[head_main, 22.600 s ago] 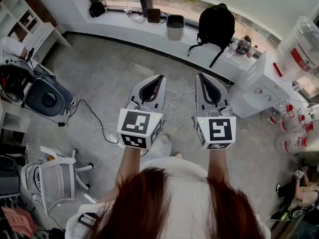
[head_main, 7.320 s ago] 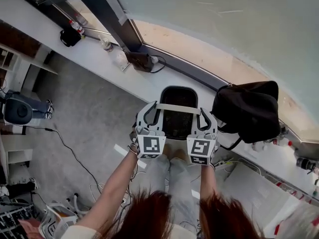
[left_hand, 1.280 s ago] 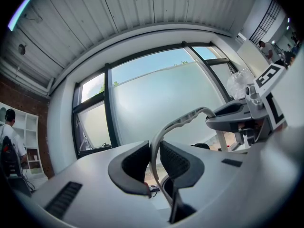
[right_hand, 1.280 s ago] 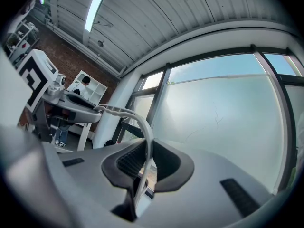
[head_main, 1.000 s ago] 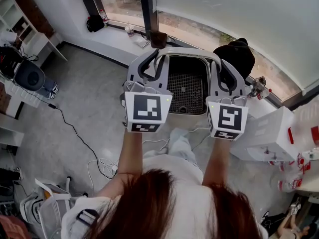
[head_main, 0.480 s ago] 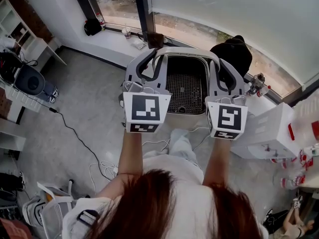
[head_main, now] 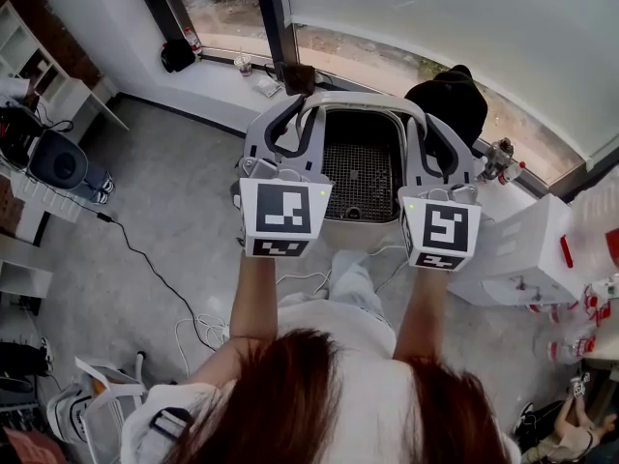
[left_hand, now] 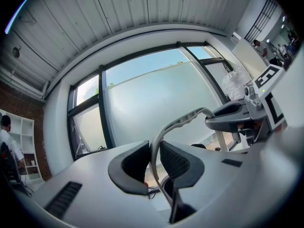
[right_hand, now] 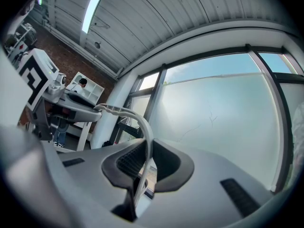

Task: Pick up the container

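Note:
The container (head_main: 363,177) is a grey bin with a dark mesh floor and a pale arched handle (head_main: 360,100). It hangs in the air in front of the person, above the floor. My left gripper (head_main: 295,114) is shut on the left end of the handle, and its pads (left_hand: 137,160) press the handle (left_hand: 183,121) from both sides. My right gripper (head_main: 430,129) is shut on the right end, the thin handle (right_hand: 137,118) pinched between its pads (right_hand: 130,163). Each gripper view shows the other gripper at the arch's far end.
A black backpack (head_main: 455,100) sits on the window ledge (head_main: 222,75) behind the container. A white cabinet (head_main: 527,254) and red-capped bottles (head_main: 590,307) stand at the right. Cables (head_main: 155,269) trail over the floor at the left, near a white chair (head_main: 97,394).
Long ago both grippers were empty, then closed on the handle at the ledge. The container now hangs clear of the ledge. Over the last second only the view has shifted slightly.

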Demonstrator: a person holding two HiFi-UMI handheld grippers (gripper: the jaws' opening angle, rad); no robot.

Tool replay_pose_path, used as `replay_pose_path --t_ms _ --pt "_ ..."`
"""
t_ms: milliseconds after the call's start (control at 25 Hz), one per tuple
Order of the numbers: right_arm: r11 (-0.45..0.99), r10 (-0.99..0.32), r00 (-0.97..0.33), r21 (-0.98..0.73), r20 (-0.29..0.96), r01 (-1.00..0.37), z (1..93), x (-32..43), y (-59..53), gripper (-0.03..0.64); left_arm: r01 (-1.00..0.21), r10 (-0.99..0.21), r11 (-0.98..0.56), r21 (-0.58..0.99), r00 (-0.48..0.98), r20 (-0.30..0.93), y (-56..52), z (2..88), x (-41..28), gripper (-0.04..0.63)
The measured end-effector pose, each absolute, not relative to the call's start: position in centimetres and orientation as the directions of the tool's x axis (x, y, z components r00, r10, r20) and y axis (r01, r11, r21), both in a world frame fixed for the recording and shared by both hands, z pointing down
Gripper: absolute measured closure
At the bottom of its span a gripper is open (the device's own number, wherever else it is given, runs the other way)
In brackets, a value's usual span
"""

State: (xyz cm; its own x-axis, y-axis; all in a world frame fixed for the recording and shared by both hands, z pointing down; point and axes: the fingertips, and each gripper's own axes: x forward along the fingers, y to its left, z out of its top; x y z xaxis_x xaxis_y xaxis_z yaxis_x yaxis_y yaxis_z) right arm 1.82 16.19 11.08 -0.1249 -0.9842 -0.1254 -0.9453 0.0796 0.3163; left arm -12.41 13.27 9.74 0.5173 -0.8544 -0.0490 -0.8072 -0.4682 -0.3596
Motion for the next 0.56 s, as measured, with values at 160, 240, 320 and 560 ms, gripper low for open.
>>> replay_pose_path --t_ms 160,240,320,560 --pt "0.085 -0.984 -0.128 0.312 -0.121 -0.946 11.26 1.83 16.16 0.56 -0.808 -0.856 -0.467 -0.359 0.514 -0.046 13.3 9.87 -12.44 0.514" --pt "0.088 -0.984 -0.132 0.313 -0.12 -0.946 11.21 1.65 15.99 0.56 -0.81 -0.857 -0.466 -0.357 0.513 -0.045 13.15 9.85 -12.62 0.514" --pt "0.093 -0.984 -0.136 0.311 -0.118 -0.946 11.3 1.53 15.87 0.56 -0.812 -0.859 -0.465 -0.354 0.51 -0.044 13.03 9.94 -12.74 0.514" --pt "0.103 -0.983 -0.145 0.307 -0.116 -0.946 11.34 1.49 15.62 0.56 -0.813 -0.861 -0.46 -0.357 0.507 -0.044 12.79 9.92 -12.76 0.514"
